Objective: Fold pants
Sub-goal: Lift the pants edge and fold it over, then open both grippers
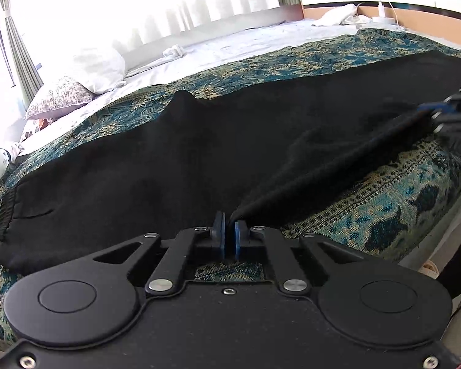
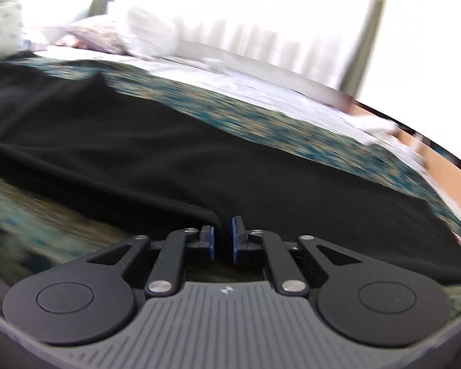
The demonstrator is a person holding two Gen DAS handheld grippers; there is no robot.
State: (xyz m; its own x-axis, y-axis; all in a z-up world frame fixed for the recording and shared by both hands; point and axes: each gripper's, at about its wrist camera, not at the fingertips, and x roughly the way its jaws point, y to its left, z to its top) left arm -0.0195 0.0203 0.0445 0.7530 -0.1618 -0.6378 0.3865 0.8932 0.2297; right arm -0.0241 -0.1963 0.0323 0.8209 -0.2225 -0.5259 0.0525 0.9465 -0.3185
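Note:
Black pants lie spread across a blue and gold patterned bedspread, waistband at the far left. My left gripper is shut on the near edge of the pants, which rises in a taut fold from its blue pads. My right gripper shows at the right edge of the left wrist view, gripping the same edge further along. In the right wrist view the right gripper holds a black fold of the pants between its blue pads. That view is blurred.
White pillows and a flowered pillow lie at the back left on a white sheet. A bright window with curtains is behind. A wooden headboard with a white charger stands at the back right.

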